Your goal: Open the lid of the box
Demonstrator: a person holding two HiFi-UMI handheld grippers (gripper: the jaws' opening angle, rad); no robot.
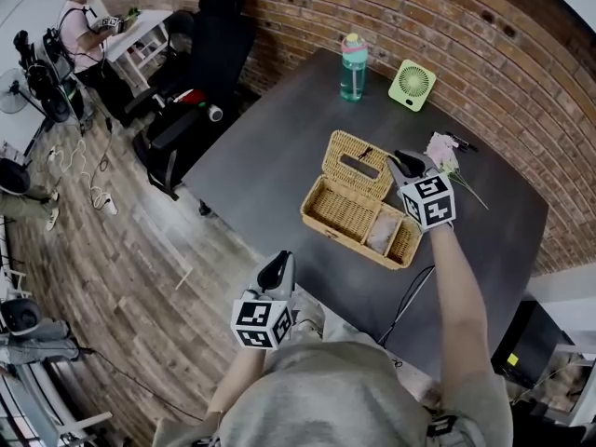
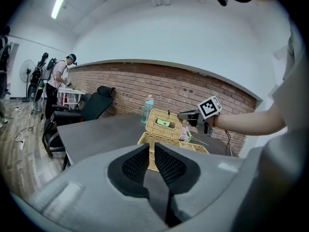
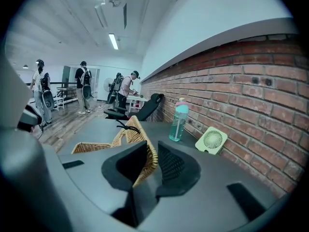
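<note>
A: Status of box [image 1: 315, 220]?
B: Wicker, mid-frame in head view, on dark table [image 1: 270, 156]. Already open — lid [image 1: 356, 163] standing near upright off far rim, oblong slot in its face.
A: And right gripper [image 1: 399, 161]?
B: Clamped on lid's right-hand edge. Same in right gripper view: wicker rim pinched between both pads, rest of lid leaning off to frame left.
A: And left gripper [image 1: 277, 270]?
B: Lower centre of head view, off table's near edge, well apart from box. Pads nearly together, thin slit only, nothing between. Pointed toward box, per left gripper view.
A: Inside box?
B: Two compartments. Bigger one at left, woven floor showing. Smaller one at right w/ pale item [image 1: 383, 233] — can't tell what.
A: Else on table?
B: Teal bottle [image 1: 353, 67] and green fan [image 1: 412, 84] toward upper edge, near brick wall [image 1: 466, 26]. Pink flowers [image 1: 441, 152] just right of right gripper. Black cable [image 1: 414, 291] at lower right, running to table's edge.
A: Off table?
B: Upper left of head view: black chair [image 1: 200, 54], then a person [image 1: 82, 28] at a white desk [image 1: 140, 28], wood floor [image 1: 121, 277] below.
</note>
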